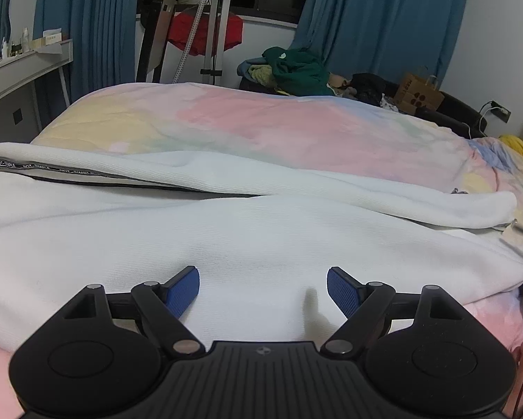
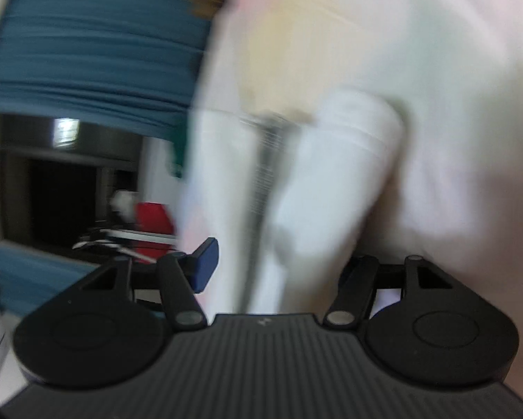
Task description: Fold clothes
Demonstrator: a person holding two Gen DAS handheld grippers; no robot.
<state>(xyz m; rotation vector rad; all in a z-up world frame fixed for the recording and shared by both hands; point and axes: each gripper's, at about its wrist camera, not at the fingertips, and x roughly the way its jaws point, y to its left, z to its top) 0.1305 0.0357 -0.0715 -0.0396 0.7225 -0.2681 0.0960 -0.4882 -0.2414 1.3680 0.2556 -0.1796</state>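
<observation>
A white ribbed garment lies spread across the bed, one fold laid over it with a black printed tape along the edge. Low over its near part, my left gripper is open; its blue pads have bare cloth between them and touch nothing. The right wrist view is blurred and rolled sideways. My right gripper stands with its jaws wide, and a fold of the white garment hangs between them. Its left blue pad shows beside the cloth, not pressing on it. The other pad is hidden behind the cloth.
A pastel quilt covers the bed. Beyond it are a heap of green clothes, a brown paper bag, a tripod and red cloth, blue curtains, and a white desk at the left.
</observation>
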